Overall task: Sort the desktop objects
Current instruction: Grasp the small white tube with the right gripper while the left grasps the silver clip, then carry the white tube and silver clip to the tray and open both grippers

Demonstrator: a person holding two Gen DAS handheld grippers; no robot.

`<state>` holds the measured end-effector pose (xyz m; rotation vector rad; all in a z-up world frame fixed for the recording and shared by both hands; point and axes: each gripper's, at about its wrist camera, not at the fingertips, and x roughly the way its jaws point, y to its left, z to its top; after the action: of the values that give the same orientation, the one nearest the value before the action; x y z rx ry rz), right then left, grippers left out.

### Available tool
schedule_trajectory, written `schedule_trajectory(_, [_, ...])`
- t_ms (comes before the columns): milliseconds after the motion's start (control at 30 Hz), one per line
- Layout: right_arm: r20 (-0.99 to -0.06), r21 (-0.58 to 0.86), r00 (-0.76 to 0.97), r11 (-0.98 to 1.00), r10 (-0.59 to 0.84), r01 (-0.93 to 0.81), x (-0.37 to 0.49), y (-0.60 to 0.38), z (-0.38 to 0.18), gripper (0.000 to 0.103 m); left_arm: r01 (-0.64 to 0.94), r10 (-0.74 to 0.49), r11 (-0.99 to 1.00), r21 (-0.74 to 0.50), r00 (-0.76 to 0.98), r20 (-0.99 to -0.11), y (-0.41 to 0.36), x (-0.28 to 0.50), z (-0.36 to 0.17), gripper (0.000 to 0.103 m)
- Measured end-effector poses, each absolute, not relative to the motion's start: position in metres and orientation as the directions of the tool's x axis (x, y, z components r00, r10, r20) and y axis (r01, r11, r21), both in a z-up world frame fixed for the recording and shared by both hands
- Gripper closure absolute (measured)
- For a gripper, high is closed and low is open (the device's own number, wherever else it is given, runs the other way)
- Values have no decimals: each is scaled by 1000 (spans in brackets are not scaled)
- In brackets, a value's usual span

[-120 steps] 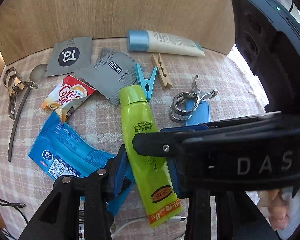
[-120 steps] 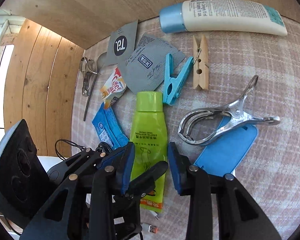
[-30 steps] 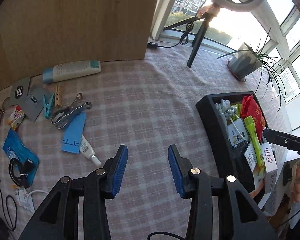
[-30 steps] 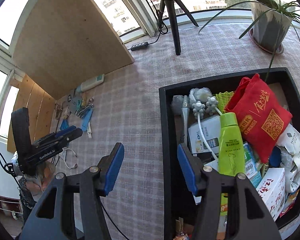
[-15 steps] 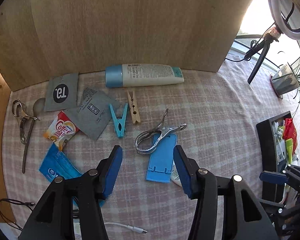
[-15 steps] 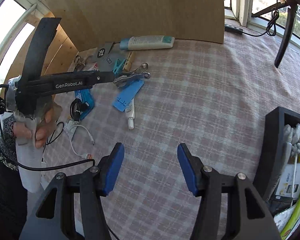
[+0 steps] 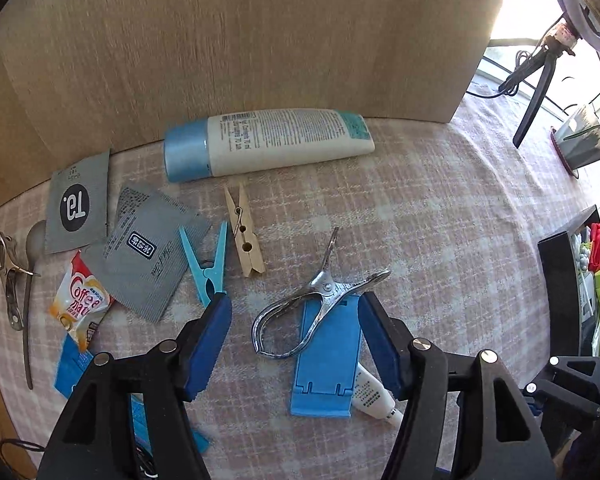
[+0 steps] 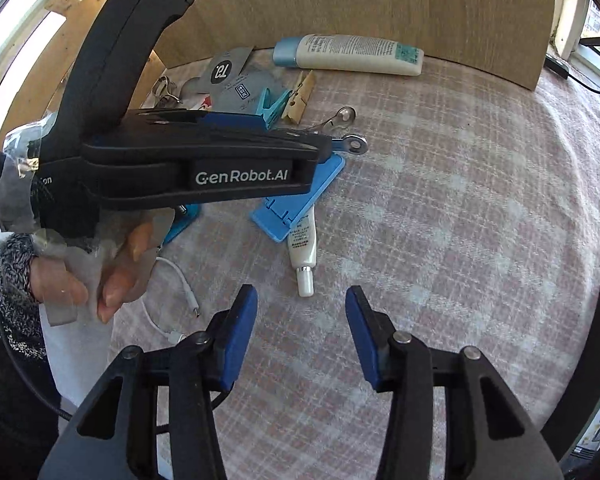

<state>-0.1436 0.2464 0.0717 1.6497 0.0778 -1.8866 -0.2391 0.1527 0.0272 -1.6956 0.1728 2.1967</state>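
My left gripper (image 7: 296,332) points steeply down over a metal spring clip (image 7: 316,312) that lies on a blue plastic phone stand (image 7: 328,360). Its jaws are opening; the clip and stand sit between the blue pads (image 7: 216,320), untouched. A small white tube (image 7: 374,394) pokes out from under the stand. In the right wrist view the same small white tube (image 8: 304,248) lies just ahead of my right gripper (image 8: 302,336), whose jaws are closing with nothing between them. A hand (image 8: 112,276) holds the left gripper's black body (image 8: 200,168).
A large white tube with a blue cap (image 7: 268,140) lies against the wooden board (image 7: 260,40). A wooden peg (image 7: 244,236), a blue peg (image 7: 208,268), grey sachets (image 7: 148,256) and a creamer sachet (image 7: 80,300) lie left. A black bin (image 7: 560,280) stands right. A white cable (image 8: 172,280) lies nearby.
Both grippers swung away from the black bin back to the pile. The left one sank closer over the metal clip and widened. The right one came up to the small white tube and narrowed.
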Motion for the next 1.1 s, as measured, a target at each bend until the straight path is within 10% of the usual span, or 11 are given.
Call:
schedule_trajectory(267, [-947, 225, -66, -795, -314, 564, -145, 215, 60, 62, -333, 230, -931, -153, -208, -951, 150, -243, 16, 77])
schedule_trajectory(733, [-965, 76, -150, -777, -215, 625, -149, 196, 54, 82, -267, 226, -950, -162, -232, -946, 123, -237, 13, 77])
schedule_trajectory(1100, [-945, 221, -85, -809, -316, 545, -127, 258, 69, 91, -187, 267, -957, -221, -272, -925, 71, -165, 21, 77])
